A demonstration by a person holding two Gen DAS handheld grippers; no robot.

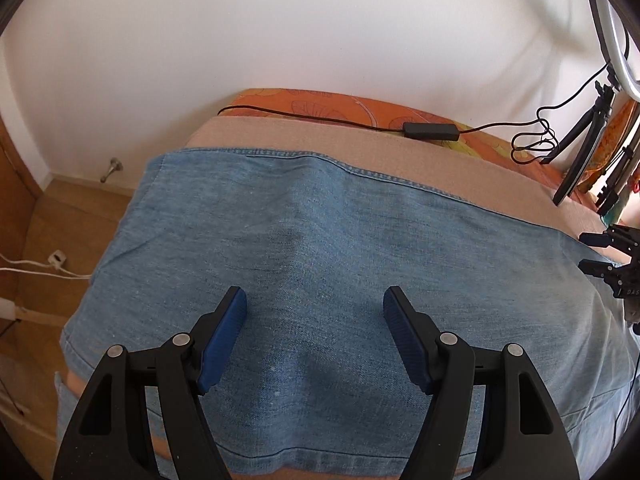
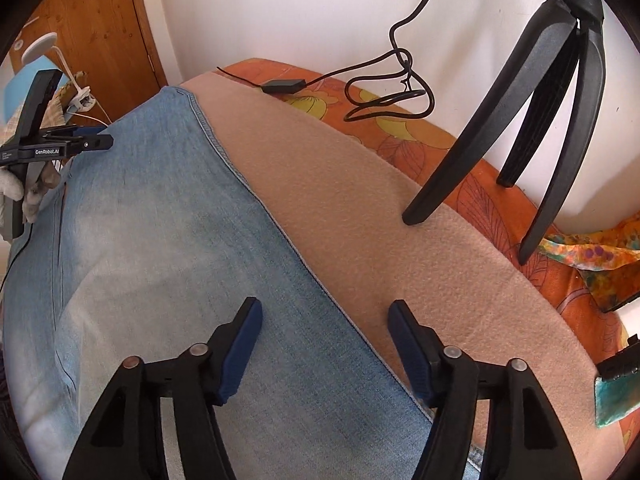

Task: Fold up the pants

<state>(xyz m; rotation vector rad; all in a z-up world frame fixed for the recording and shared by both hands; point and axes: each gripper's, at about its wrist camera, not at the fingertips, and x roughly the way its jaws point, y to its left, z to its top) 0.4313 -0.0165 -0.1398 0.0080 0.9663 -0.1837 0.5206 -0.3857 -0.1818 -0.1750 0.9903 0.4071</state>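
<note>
Light blue denim pants lie spread flat on a beige blanket over a bed. My left gripper hovers over the middle of the denim, jaws wide open, nothing between the blue pads. In the right wrist view the pants fill the left half. My right gripper is open and straddles the pants' stitched far edge where it meets the blanket; the pads do not press on the cloth. The left gripper shows at the left there, held by a gloved hand. The right gripper shows at the left view's right edge.
A black power adapter with looped cable lies on the orange floral sheet by the white wall. Black tripod legs stand on the blanket at the right. The wooden floor with a white cable drops off left of the bed.
</note>
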